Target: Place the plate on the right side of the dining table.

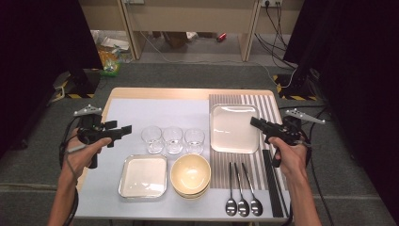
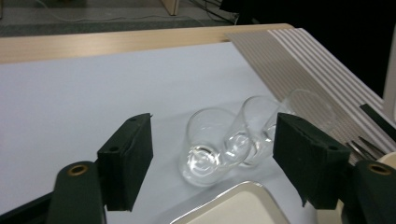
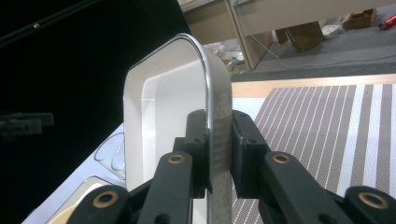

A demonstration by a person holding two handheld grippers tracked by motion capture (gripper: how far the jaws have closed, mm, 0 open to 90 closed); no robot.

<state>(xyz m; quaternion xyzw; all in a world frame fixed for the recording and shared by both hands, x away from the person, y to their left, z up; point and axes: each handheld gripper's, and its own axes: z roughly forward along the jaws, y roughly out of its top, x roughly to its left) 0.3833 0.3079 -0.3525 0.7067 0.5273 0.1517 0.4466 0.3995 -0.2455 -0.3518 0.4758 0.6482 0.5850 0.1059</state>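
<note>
High view: three glasses (image 1: 172, 140), three spoons (image 1: 243, 206); left tool (image 1: 123, 131) spread, right tool (image 1: 254, 122) pinching white tray (image 1: 234, 128).

Glossy white tray (image 3: 154, 116) with shiny metal rim, clear glass tumblers (image 2: 205, 144), matt striped woven mat (image 3: 327, 126)

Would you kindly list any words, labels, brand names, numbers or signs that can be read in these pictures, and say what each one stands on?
There is no readable text.
The large square plate, clamped at its rim by the right gripper, is plain.
The three glasses, the bowls, the small plate and the spoons carry no marking.
The packets on the floor beyond the table are too small and blurred to read.
</note>
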